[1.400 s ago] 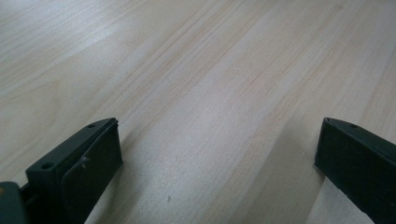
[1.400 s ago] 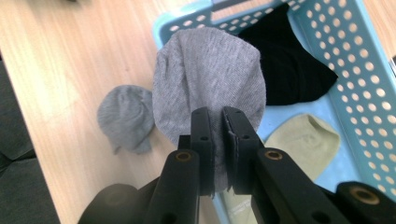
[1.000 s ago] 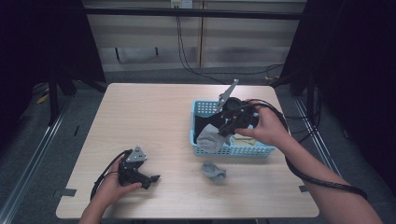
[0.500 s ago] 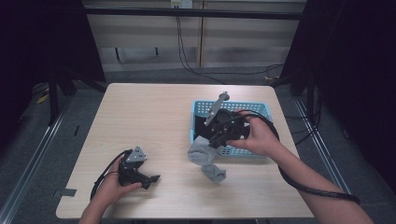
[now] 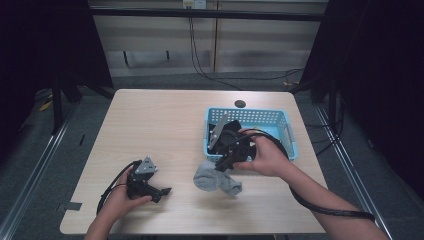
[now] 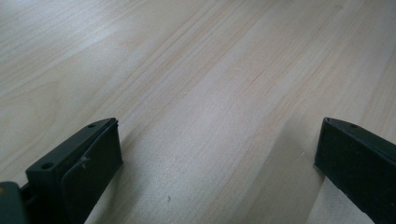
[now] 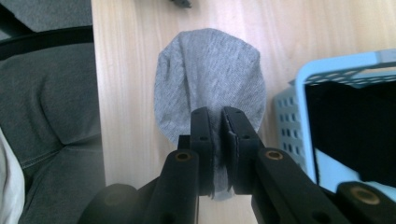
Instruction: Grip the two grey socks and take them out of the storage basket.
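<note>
My right gripper point(image 5: 220, 167) point(image 7: 217, 115) is shut on the edge of a grey sock point(image 5: 207, 176) point(image 7: 209, 74). It holds the sock just left of the blue basket point(image 5: 251, 113) point(image 7: 287, 108), and the sock hangs down onto the wooden table point(image 5: 150, 125). A second grey sock point(image 5: 232, 188) lies on the table right beside it, touching or partly under it. My left gripper point(image 5: 161, 192) point(image 6: 219, 135) rests at the front left of the table, jaws wide open with only bare wood between them.
Black items point(image 5: 231, 131) lie inside the basket. A cable point(image 5: 325, 210) trails from my right gripper along the forearm. The table's near edge and the person's grey-clad lap point(image 7: 51, 107) are close under the held sock.
My right gripper has carried the grey sock out of the basket, leftward and down to the table beside the other sock. The left gripper has stayed still.
</note>
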